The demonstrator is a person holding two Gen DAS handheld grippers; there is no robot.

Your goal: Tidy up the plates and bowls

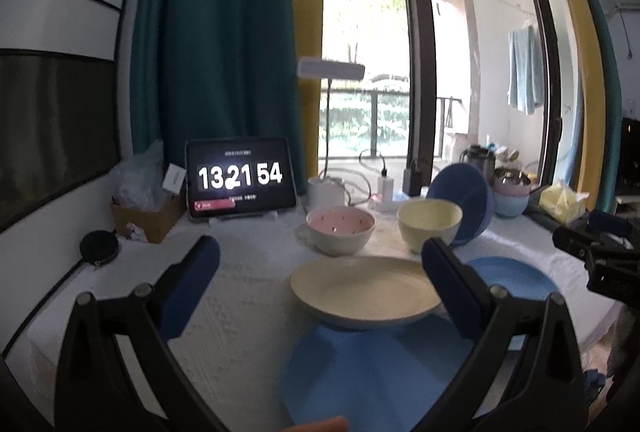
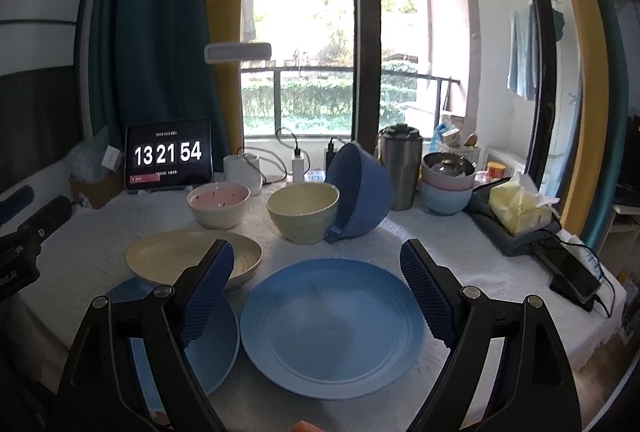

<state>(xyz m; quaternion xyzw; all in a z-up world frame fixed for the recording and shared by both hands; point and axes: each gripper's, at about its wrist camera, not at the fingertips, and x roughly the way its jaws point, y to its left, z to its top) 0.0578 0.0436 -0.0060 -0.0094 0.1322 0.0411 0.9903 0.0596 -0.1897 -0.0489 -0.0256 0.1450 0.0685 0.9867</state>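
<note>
Blue round plastic plate (image 2: 332, 328) flat near front edge of white cloth-covered worktop (image 2: 480, 264); cream plate (image 2: 176, 252) overlapping second blue plate (image 2: 212, 348). Left gripper (image 1: 320, 252) and right gripper (image 2: 316, 256) both spread apart, empty.

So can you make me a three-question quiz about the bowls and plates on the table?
1. Where does the cream plate rest?
A. partly on a blue plate
B. inside the pink bowl
C. on the tablet

2. How many blue plates lie on the table?
A. one
B. two
C. four

3. How does the dark blue bowl sit?
A. flat and upright
B. upside down
C. tipped on its side against the yellow bowl

Answers: 1 A, its near edge overlaps the small blue plate. 2 B, that one plus the big blue plate. 3 C, its opening faces sideways, touching the yellow bowl.
</note>
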